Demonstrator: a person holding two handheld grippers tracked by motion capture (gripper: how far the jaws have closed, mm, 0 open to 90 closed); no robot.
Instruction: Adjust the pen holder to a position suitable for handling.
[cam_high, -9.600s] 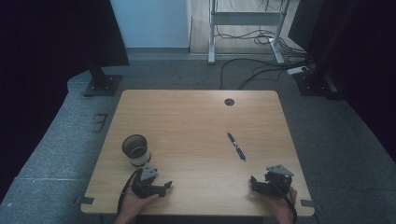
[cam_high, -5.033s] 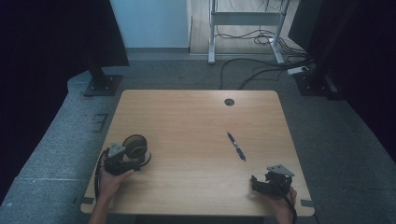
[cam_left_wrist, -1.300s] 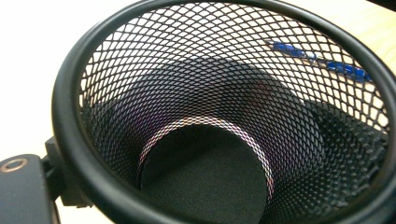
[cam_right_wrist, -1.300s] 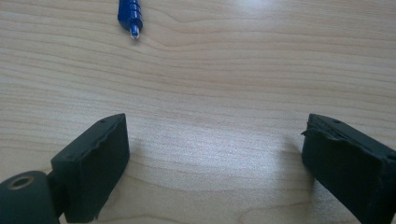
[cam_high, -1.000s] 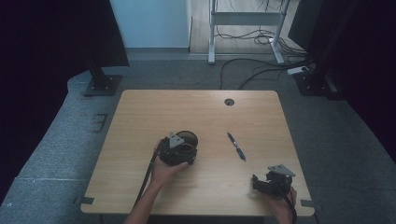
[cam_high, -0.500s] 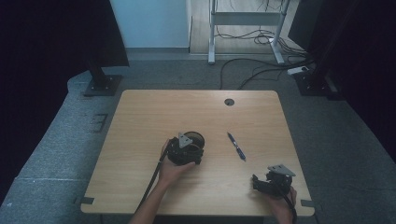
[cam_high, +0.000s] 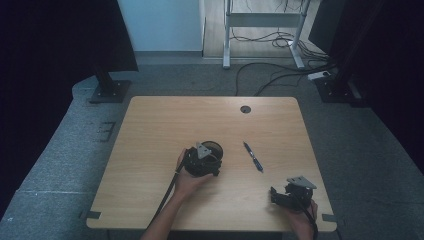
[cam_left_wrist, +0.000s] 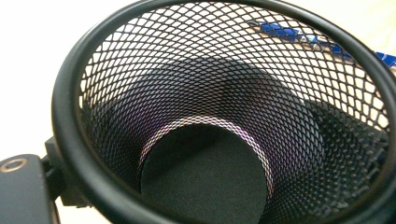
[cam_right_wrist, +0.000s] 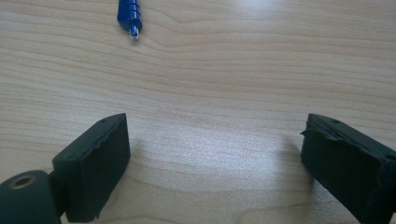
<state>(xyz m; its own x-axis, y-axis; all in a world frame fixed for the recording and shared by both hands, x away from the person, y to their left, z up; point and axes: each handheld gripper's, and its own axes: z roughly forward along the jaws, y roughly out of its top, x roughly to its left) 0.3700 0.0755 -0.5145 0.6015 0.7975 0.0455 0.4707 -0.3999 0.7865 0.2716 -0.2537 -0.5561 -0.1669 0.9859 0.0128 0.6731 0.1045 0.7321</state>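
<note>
Nearest the person, at the front edge of the wooden table, two forearms are coming in from below, each hand holding a black two-jaw gripper. The right gripper is resting near the front right corner, under the person's right hand. In the right gripper view, its jaws are standing wide apart with bare wood grain showing between them, so it is gripping nothing.

A little farther in, left of centre, the left hand is holding the left gripper, with its black cable trailing back toward the front edge. This gripper is pressing up against a black wire-mesh pen cup, which is sitting near the middle of the table. In the left gripper view, the camera is looking straight down into the mesh cup, with its round dark base visible inside and its thick rim lying just beside one jaw at the lower left. The jaw appears to be closing on the cup's wall, holding the cup.

Just beyond and to the right of the cup, a blue pen is lying flat on the wood, apart from both grippers. Its tip is showing at the top of the right gripper view, and its blue body is showing through the mesh in the left gripper view.

Farther still, a round cable hole is sitting near the back edge of the table
</note>
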